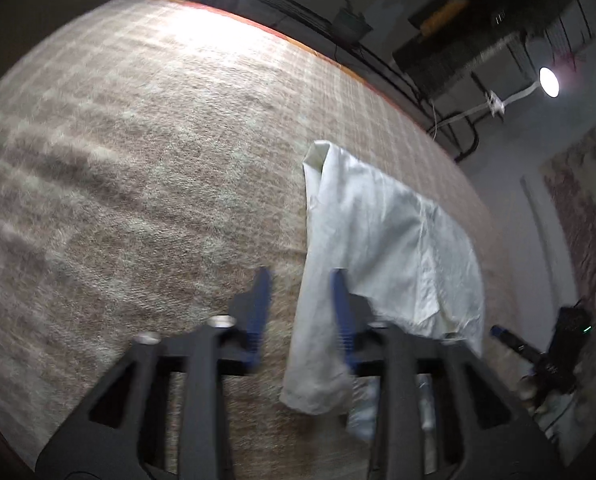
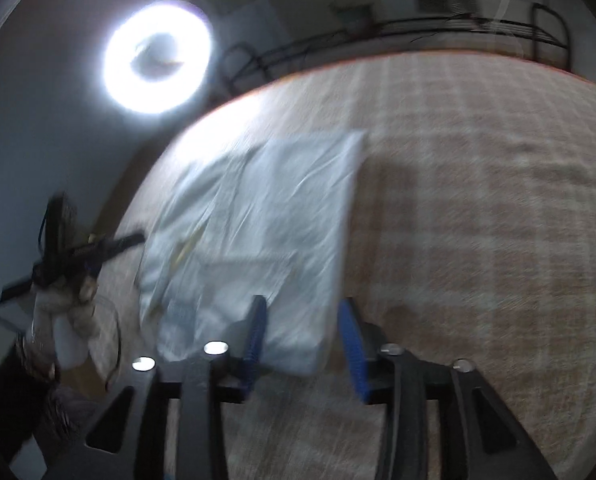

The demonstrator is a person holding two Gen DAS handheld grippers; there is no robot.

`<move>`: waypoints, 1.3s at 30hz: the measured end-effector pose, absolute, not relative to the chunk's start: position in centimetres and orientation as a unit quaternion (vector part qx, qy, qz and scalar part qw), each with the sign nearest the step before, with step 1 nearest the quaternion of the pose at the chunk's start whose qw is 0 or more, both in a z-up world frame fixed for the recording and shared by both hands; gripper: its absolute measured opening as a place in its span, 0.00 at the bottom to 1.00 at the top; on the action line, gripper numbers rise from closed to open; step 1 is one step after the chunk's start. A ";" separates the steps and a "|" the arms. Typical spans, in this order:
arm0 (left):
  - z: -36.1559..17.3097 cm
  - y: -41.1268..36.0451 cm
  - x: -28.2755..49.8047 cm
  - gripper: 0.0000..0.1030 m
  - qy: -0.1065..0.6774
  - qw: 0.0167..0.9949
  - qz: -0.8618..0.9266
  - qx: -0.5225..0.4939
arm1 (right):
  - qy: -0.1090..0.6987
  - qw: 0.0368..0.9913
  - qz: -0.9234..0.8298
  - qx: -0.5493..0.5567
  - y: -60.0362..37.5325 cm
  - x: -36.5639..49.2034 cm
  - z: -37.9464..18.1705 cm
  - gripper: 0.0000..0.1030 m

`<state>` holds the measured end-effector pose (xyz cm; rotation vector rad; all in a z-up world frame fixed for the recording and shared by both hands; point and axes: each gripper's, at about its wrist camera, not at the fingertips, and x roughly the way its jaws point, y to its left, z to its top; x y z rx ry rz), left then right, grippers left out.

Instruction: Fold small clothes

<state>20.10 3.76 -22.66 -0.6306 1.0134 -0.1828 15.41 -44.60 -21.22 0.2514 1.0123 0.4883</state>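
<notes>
In the left wrist view, a tabletop (image 1: 138, 140) covered with a beige plaid cloth fills most of the frame. The left tool (image 1: 300, 280) is seen low in the centre with its blue fingers (image 1: 260, 304) apart and nothing gripped between them. Just to the right, a white garment (image 1: 378, 232) is spread flat near the tabletop's right edge, and one long folded strip of it is draped past the tool's right finger. Farther right, beyond the edge, the other tool (image 1: 538, 352) is seen, dark and blurred, and a round lamp (image 1: 549, 82) is lit above.

In the right wrist view, a ring light (image 2: 156, 58) glares at the upper left, and a hand (image 2: 70, 312) on a dark tool is shown below it. The white garment (image 2: 258, 216) is laid on the plaid tabletop (image 2: 478, 200), its near corner reaching between the blue fingers (image 2: 354, 344) of the right tool (image 2: 302, 308), which are spread apart and not closed on it. The view is blurred.
</notes>
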 end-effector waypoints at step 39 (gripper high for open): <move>-21.4 -4.0 23.0 0.12 0.473 0.850 -0.100 -0.209 | 0.486 0.836 0.213 0.139 -38.5 22.0 -21.2 0.11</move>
